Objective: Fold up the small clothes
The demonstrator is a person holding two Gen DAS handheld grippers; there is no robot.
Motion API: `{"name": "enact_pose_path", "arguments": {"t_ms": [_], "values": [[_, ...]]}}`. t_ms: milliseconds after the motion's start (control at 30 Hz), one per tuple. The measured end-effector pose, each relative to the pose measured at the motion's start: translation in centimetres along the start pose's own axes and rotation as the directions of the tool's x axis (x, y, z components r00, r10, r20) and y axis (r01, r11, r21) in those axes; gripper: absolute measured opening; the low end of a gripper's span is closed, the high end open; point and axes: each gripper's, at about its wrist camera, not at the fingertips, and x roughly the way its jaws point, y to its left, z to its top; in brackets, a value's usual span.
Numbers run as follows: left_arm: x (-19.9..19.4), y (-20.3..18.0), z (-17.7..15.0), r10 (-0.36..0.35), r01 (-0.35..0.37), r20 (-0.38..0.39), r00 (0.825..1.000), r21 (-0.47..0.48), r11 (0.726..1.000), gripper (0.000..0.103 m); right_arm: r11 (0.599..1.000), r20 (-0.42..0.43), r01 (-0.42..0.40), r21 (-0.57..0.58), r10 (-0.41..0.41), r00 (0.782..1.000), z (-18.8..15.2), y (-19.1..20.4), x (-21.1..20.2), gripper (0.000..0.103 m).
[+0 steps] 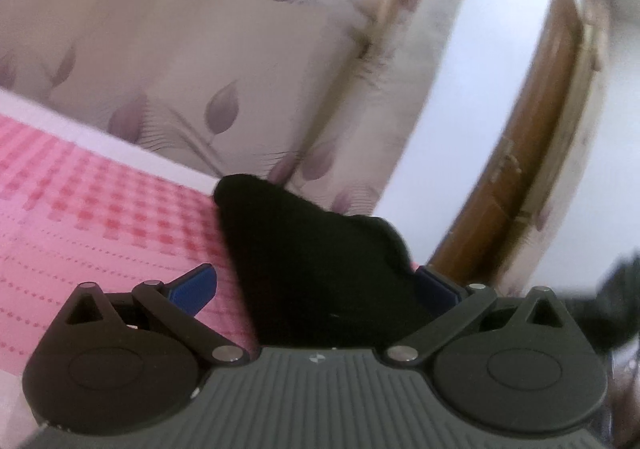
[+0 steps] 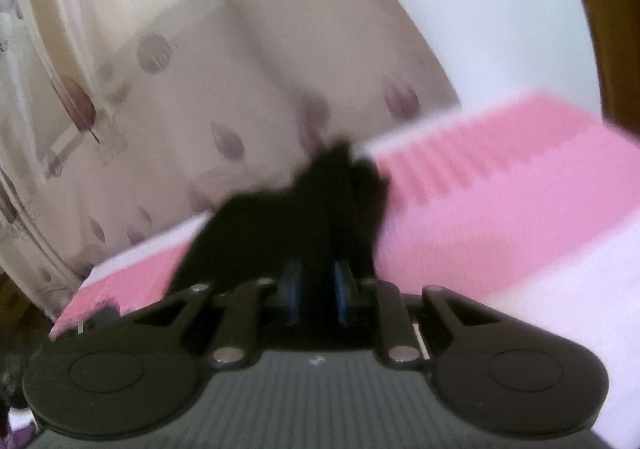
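Observation:
A small black garment fills the space between the wide-apart blue fingers of my left gripper. The left jaws stand open and the cloth lies loose between them, over the pink checked bed cover. In the right wrist view my right gripper has its blue pads close together, pinched on the black garment, which bunches up in front of them above the pink cover. The right view is motion-blurred.
A cream curtain with purple leaf print hangs behind the bed. A white wall and a brown wooden door frame are at the right. The bed's white edge runs along the curtain.

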Motion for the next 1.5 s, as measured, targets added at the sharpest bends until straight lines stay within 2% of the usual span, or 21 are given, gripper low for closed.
{"name": "enact_pose_path", "arguments": {"t_ms": [100, 167, 233, 300, 333, 400, 467, 533, 667, 767, 800, 867, 967, 1000, 1067, 1167, 1233, 1267, 1300, 1400, 1500], "values": [[-0.5, -1.4, 0.0, -0.053, 0.05, 0.048, 0.997, 0.057, 0.997, 0.103, 0.993, 0.019, -0.002, -0.121, 0.005, 1.0, 3.4, 2.4, 2.3, 0.018], [-0.4, -2.2, 0.0, -0.096, 0.092, 0.064, 0.993, 0.056, 0.994, 0.103, 0.983, -0.004, -0.014, -0.185, 0.014, 1.0, 5.0, 3.9, 5.0, 0.018], [0.4, -2.7, -0.3, -0.137, 0.136, 0.037, 0.99, 0.04, 0.99, 0.103, 0.966, -0.032, -0.003, -0.258, -0.006, 0.999, 6.0, 5.2, 8.2, 0.018], [1.5, -3.1, -1.0, -0.133, 0.134, -0.024, 0.991, 0.062, 0.989, 0.103, 0.936, -0.04, 0.048, -0.35, -0.066, 0.997, 6.5, 5.8, 11.1, 0.018], [2.1, -3.2, -1.3, -0.127, 0.131, -0.066, 0.99, 0.07, 0.989, 0.103, 0.932, -0.057, 0.06, -0.357, -0.086, 0.995, 6.8, 5.4, 12.6, 0.018], [2.7, -3.0, -1.3, -0.123, 0.129, -0.111, 0.986, 0.048, 0.99, 0.103, 0.94, -0.1, 0.144, -0.31, -0.183, 0.978, 7.0, 3.0, 15.6, 0.017], [3.0, -2.1, -1.2, -0.138, 0.138, -0.119, 0.983, -0.009, 0.99, 0.103, 0.967, -0.156, 0.173, -0.185, -0.202, 0.967, 6.9, -0.5, 17.2, 0.016], [3.4, -1.6, -1.3, -0.144, 0.139, -0.139, 0.98, -0.045, 0.989, 0.103, 0.993, -0.149, 0.117, -0.003, -0.116, 0.982, 6.6, -3.5, 17.2, 0.016], [3.6, -1.9, -1.5, -0.139, 0.135, -0.153, 0.978, -0.031, 0.99, 0.103, 0.991, -0.127, 0.046, 0.129, -0.029, 0.991, 6.1, -5.5, 16.9, 0.016], [3.4, -1.5, -1.4, -0.138, 0.133, -0.151, 0.979, -0.039, 0.99, 0.103, 0.97, -0.093, -0.009, 0.242, 0.033, 0.995, 6.7, -6.5, 15.8, 0.018], [3.2, -1.4, -1.4, -0.138, 0.133, -0.15, 0.979, -0.044, 0.99, 0.103, 0.974, -0.052, -0.023, 0.227, 0.035, 0.998, 6.9, -5.9, 14.5, 0.02], [3.4, -1.2, -1.3, -0.138, 0.131, -0.15, 0.979, -0.054, 0.99, 0.103, 0.991, -0.004, -0.047, 0.126, 0.048, 0.999, 6.8, -3.6, 12.0, 0.024], [3.5, -1.2, -1.3, -0.138, 0.131, -0.151, 0.979, -0.055, 0.99, 0.103, 0.995, 0.015, -0.094, -0.039, 0.095, 0.995, 4.4, 0.3, 7.8, 0.025], [3.4, -1.3, -1.3, -0.137, 0.13, -0.152, 0.979, -0.054, 0.99, 0.103, 0.99, 0.007, -0.086, -0.113, 0.088, 0.996, 3.2, 1.8, 6.7, 0.025], [3.4, -1.3, -1.3, -0.135, 0.128, -0.151, 0.979, -0.054, 0.99, 0.103, 0.964, -0.016, -0.027, -0.263, 0.024, 1.0, 0.4, 4.0, 5.3, 0.025], [3.4, -1.3, -1.3, -0.129, 0.122, -0.153, 0.98, -0.056, 0.991, 0.103, 0.895, -0.031, 0.096, -0.435, -0.122, 0.992, -3.8, 5.5, 4.2, 0.025], [3.4, -1.3, -1.3, -0.122, 0.116, -0.156, 0.98, -0.05, 0.992, 0.103, 0.868, -0.04, 0.161, -0.469, -0.203, 0.978, -5.7, 5.0, 4.2, 0.025], [3.5, -1.3, -1.3, -0.121, 0.114, -0.16, 0.98, -0.047, 0.992, 0.103, 0.872, -0.029, 0.173, -0.458, -0.21, 0.977, -6.2, 4.5, 4.1, 0.025], [3.5, -1.4, -1.3, -0.119, 0.113, -0.162, 0.98, -0.045, 0.993, 0.103, 0.887, -0.021, 0.169, -0.431, -0.197, 0.98, -6.4, 4.1, 3.9, 0.026], [3.5, -1.4, -1.2, -0.107, 0.102, -0.164, 0.981, -0.036, 0.994, 0.103, 0.884, -0.045, 0.158, -0.44, -0.198, 0.979, -6.1, 4.2, 4.4, 0.028], [3.6, -1.4, -1.3, -0.086, 0.082, -0.171, 0.982, -0.028, 0.996, 0.103, 0.903, -0.053, 0.14, -0.406, -0.176, 0.983, -5.8, 3.5, 4.0, 0.028]]}}
